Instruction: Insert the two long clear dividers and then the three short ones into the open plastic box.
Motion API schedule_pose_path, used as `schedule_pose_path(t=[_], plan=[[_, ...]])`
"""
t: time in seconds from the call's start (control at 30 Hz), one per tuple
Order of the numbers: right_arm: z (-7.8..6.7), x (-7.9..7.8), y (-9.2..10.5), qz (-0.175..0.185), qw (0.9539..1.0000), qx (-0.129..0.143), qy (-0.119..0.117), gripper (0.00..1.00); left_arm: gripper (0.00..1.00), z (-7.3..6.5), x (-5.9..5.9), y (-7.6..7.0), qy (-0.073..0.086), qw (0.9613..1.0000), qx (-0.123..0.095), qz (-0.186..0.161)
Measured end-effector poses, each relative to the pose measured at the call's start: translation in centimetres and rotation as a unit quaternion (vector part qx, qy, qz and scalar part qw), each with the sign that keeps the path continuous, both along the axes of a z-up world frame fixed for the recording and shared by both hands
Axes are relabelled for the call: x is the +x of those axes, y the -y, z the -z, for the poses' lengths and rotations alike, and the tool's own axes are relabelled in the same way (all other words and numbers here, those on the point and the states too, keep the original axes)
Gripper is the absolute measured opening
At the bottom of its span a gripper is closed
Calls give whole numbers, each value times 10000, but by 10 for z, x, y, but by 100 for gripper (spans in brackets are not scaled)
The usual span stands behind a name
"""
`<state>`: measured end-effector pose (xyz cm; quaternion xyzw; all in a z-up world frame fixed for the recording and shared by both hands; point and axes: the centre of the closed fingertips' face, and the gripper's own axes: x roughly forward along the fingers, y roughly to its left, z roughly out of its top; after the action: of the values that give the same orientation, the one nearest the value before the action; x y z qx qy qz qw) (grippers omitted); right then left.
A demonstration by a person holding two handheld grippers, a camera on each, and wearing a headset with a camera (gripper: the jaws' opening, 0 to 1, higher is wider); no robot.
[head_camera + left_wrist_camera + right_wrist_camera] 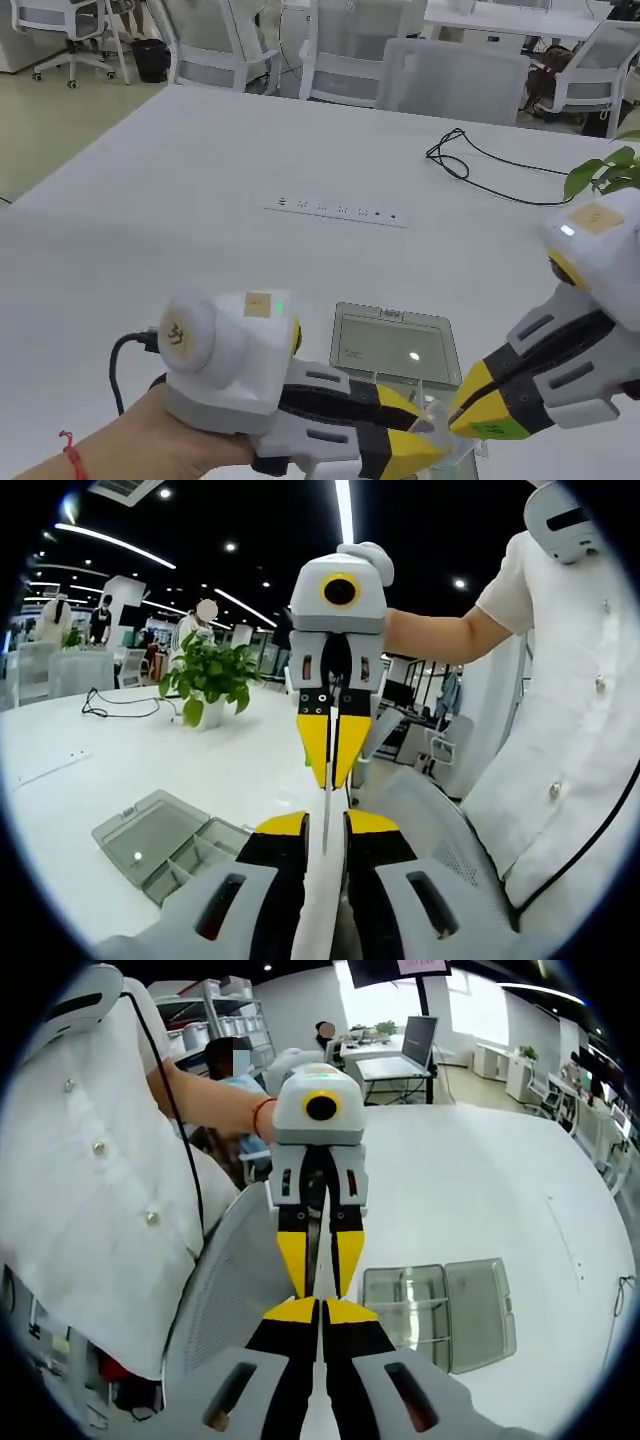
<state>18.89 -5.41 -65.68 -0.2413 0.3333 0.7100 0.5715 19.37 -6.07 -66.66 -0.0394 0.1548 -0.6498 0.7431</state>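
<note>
The open clear plastic box [392, 312] lies on the white table just beyond the grippers, its lid folded flat; some dividers stand inside it [400, 1310] [205, 845]. My two grippers face each other tip to tip above the table's near edge. The right gripper [465, 415] [320, 1310] is shut on a thin clear divider [326, 810], seen edge-on. The left gripper [415, 425] [327, 825] has its jaws a little apart on either side of that divider. In the left gripper view the right gripper [335, 770] pinches the divider's far end.
A black cable [470, 165] loops at the table's far right beside a potted plant [605, 170]. A socket strip [335, 210] sits flush mid-table. Grey office chairs [440, 75] line the far edge. A grey mesh chair [440, 830] is close behind the person.
</note>
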Motion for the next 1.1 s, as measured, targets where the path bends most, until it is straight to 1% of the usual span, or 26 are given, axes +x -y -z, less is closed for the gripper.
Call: schedule_pose_path(t=[0.13, 0.2, 0.4, 0.47, 0.6, 0.63, 0.7, 0.77, 0.83, 0.87, 0.93, 0.97, 1.0, 1.07, 1.1], plan=[[0, 4, 1, 57, 10000, -26, 70, 3, 16, 3, 2, -5, -10, 9999, 74, -78], [1, 5, 2, 83, 9999, -45, 99, 3, 18, 4, 3, -7, 26, 9998, 121, -122], [2, 10, 4, 163, 9996, -114, 211, 3, 24, 10, 7, -15, 37, 9994, 259, -247], [3, 15, 4, 240, 9993, -126, 252, 3, 27, 12, 9, -19, 62, 9990, 299, -316], [6, 22, 4, 326, 9988, -157, 331, 3, 34, 15, 12, -24, 21, 9984, 366, -436], [8, 27, 6, 356, 9986, -165, 354, 3, 36, 16, 13, -26, 6, 9981, 393, -479], [11, 33, 6, 382, 9982, -200, 419, 3, 40, 19, 16, -30, 23, 9974, 456, -550], [14, 37, 5, 422, 9978, -212, 455, 3, 44, 21, 17, -32, 1, 9969, 505, -596], [16, 41, 3, 445, 9977, -205, 473, 3, 48, 23, 20, -35, 38, 9962, 558, -667], [18, 43, 2, 458, 9975, -205, 495, 3, 49, 25, 21, -37, 8, 9957, 597, -709], [22, 48, 1, 476, 9972, -214, 530, 3, 53, 27, 23, -40, -22, 9957, 561, -742], [24, 50, 0, 487, 9971, -219, 542, 3, 55, 28, 23, -41, -26, 9954, 586, -764], [28, 55, 1, 496, 9969, -234, 557, 3, 57, 29, 24, -42, -12, 9950, 623, -779], [34, 62, 1, 510, 9968, -241, 570, 3, 64, 33, 26, -44, 85, 9940, 733, -811], [35, 63, 0, 524, 9967, -240, 569, 3, 67, 35, 27, -45, 84, 9936, 749, -844]])
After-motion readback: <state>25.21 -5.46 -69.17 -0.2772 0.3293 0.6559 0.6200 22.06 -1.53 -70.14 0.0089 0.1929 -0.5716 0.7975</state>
